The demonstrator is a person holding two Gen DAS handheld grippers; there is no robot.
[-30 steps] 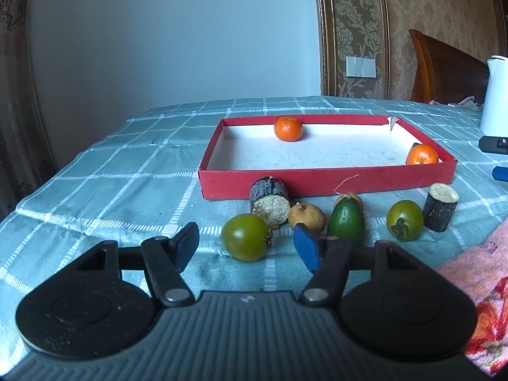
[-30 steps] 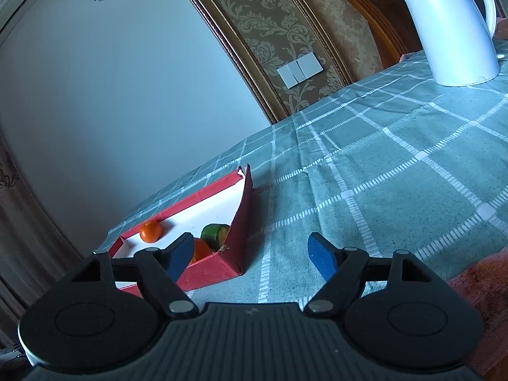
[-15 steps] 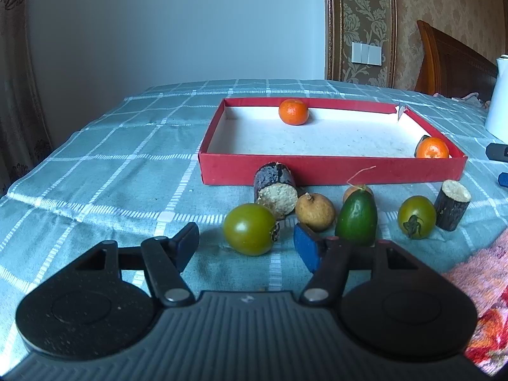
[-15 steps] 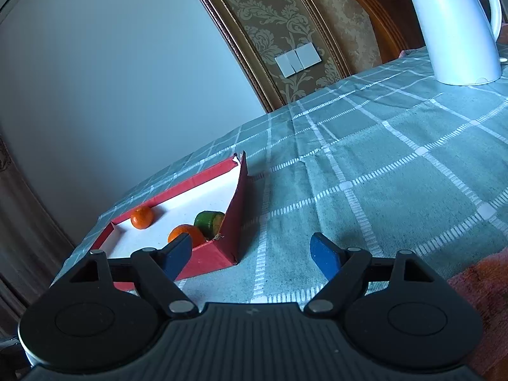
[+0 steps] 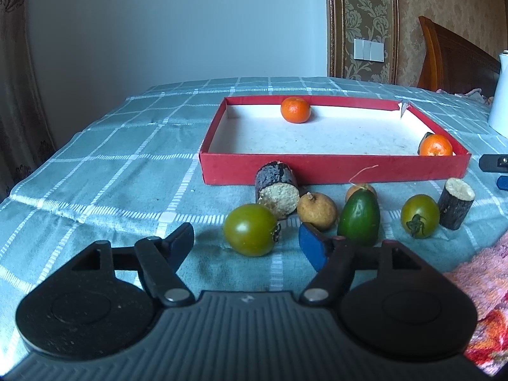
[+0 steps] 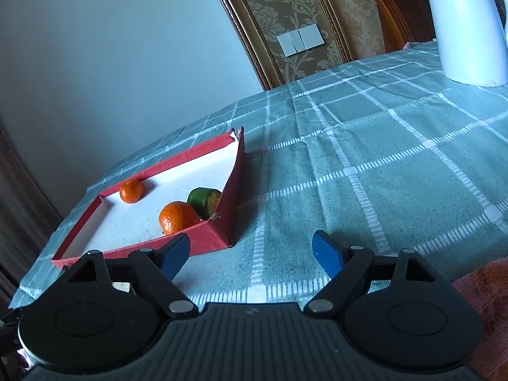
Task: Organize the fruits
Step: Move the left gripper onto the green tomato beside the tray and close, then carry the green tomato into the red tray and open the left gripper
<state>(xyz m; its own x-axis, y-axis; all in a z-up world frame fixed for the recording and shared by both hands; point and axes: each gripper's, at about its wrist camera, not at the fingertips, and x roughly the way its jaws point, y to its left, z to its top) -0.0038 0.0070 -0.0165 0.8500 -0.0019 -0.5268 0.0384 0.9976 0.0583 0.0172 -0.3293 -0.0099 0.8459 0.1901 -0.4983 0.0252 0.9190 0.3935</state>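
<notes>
Upright, green avocado point(image 5: 358, 217), tip toward tray point(image 5: 333, 166).

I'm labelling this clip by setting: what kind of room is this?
Probably a home dining room: a table under a checked tablecloth, patterned wallpaper with a light switch, and a white kettle.

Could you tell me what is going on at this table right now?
A person holding two grippers is sorting fruit into a red box. Two oranges and a green piece are inside; the rest sit before it. The left gripper, just opening, frames a green tomato. The right gripper, also opening, is empty.
</notes>
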